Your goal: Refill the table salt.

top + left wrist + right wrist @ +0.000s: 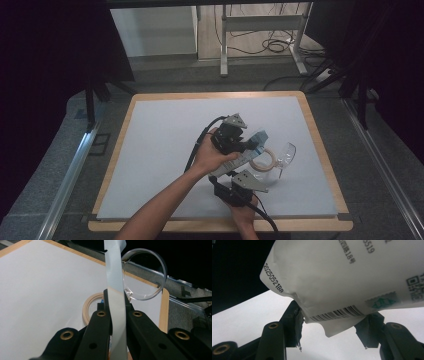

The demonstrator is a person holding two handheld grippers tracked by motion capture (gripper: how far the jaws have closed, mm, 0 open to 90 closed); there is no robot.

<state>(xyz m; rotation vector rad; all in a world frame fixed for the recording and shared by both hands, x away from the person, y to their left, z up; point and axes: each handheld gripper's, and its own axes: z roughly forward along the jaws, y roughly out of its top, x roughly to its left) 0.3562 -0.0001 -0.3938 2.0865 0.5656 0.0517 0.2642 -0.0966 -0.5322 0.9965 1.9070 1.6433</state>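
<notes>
A white printed packet point(239, 159) hangs over the white mat between both grippers. My left gripper point(248, 145) is shut on one thin edge of it; in the left gripper view that edge point(113, 272) rises as a strip from the closed jaws point(117, 298). My right gripper point(234, 174) comes up from the near side. In the right gripper view its jaws point(334, 323) press on either side of the packet's barcode end point(342, 272). A tan tape ring point(263, 160) point(87, 307) lies flat just beyond the packet. A clear round dish point(286, 154) point(147, 277) stands tilted right of it.
A white mat point(165, 145) covers a wood-rimmed board point(119, 150). Metal rails run along both sides of the board point(75, 165). A table frame and cables point(265, 40) stand on the floor beyond the far edge.
</notes>
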